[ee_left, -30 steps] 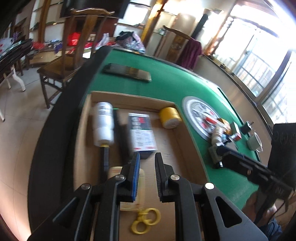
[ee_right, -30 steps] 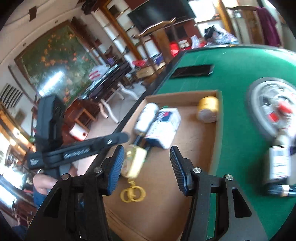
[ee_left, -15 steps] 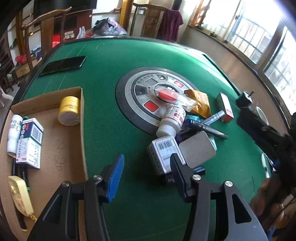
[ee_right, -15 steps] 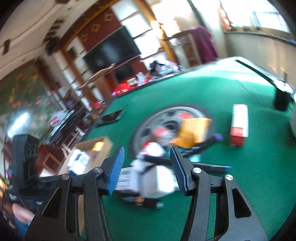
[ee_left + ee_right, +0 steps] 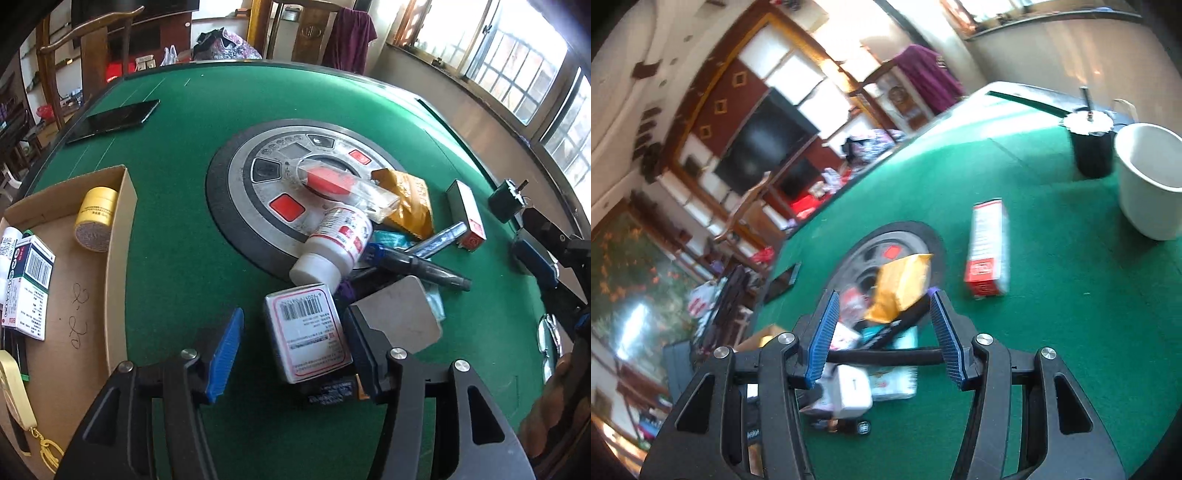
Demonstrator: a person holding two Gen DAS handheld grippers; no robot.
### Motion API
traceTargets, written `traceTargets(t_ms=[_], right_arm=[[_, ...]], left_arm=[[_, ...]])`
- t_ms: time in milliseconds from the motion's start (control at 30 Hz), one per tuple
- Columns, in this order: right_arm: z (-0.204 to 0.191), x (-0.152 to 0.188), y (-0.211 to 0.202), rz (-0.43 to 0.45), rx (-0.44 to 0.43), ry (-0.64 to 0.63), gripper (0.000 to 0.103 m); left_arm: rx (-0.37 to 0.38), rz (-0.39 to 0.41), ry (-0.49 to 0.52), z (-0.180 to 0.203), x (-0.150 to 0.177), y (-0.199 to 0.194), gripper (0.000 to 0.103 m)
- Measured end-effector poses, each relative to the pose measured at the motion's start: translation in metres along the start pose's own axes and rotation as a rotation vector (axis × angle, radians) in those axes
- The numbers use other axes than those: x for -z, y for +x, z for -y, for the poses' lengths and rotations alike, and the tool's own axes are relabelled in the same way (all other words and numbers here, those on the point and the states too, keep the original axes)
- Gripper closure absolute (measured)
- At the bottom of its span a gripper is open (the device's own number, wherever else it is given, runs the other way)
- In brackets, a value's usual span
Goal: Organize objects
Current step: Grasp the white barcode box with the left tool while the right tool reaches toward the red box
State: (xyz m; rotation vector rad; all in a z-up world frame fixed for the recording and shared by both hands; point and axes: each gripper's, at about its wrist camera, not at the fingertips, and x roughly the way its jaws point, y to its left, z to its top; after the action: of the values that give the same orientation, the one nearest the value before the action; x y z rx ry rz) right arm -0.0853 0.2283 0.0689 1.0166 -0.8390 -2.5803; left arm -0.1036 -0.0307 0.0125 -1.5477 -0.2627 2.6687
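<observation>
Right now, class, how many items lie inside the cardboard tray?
5, though the frame edge may hide more: yellow tape roll at the far corner, boxed carton, white bottle behind it, black pen, yellow tape measure nearest.

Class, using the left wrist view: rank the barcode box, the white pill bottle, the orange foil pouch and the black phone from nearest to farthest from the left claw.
1. White barcode-labelled box, between the open left claw's fingers.
2. White plastic pill bottle, just beyond, lying down.
3. Crumpled orange foil pouch, farther right.
4. Flat black phone, far left corner.
</observation>
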Motion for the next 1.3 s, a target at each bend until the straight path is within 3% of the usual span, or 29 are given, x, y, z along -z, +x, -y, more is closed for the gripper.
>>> traceTargets(t_ms=[33, 100, 133, 400, 767, 800, 833, 867, 1200, 1300], right_arm=[[0.003, -0.002, 0.001, -0.002, 0.031, 0.008, 0.051], [0.012, -0.006, 0.003, -0.007, 0.078, 0.025, 0.051], [0.017, -0.009, 0.006, -0.012, 0.111, 0.03, 0.052], [0.034, -0.021, 0.051, -0.117, 0.271, 0.012, 0.052], [0.034, -0.033, 0.088, -0.133, 0.378, -0.079, 0.052], [0.032, -0.033, 0.09, -0.133, 0.391, -0.1, 0.055], [0.031, -0.032, 0.091, -0.133, 0.414, -0.124, 0.07], [0.032, -0.032, 0.092, -0.136, 0.427, -0.137, 0.076], [0.015, -0.02, 0.099, -0.134, 0.529, -0.307, 0.076], [0.018, -0.018, 0.096, -0.104, 0.516, -0.298, 0.076]], left_arm=[[-0.019, 0.006, 0.0, -0.001, 0.0, 0.002, 0.048], [-0.035, 0.026, 0.008, -0.003, -0.002, 0.004, 0.065], [-0.041, 0.029, 0.01, -0.005, -0.002, 0.005, 0.068], [-0.108, 0.046, 0.08, 0.003, 0.003, 0.013, 0.069], [-0.139, 0.068, 0.103, 0.007, 0.003, 0.013, 0.068], [-0.139, 0.07, 0.104, 0.006, 0.004, 0.013, 0.068], [-0.139, 0.072, 0.107, 0.006, 0.004, 0.013, 0.068], [-0.143, 0.075, 0.111, 0.007, 0.004, 0.013, 0.068], [-0.141, 0.117, 0.107, 0.008, 0.006, 0.013, 0.068], [-0.147, 0.128, 0.109, 0.009, 0.007, 0.013, 0.068]])
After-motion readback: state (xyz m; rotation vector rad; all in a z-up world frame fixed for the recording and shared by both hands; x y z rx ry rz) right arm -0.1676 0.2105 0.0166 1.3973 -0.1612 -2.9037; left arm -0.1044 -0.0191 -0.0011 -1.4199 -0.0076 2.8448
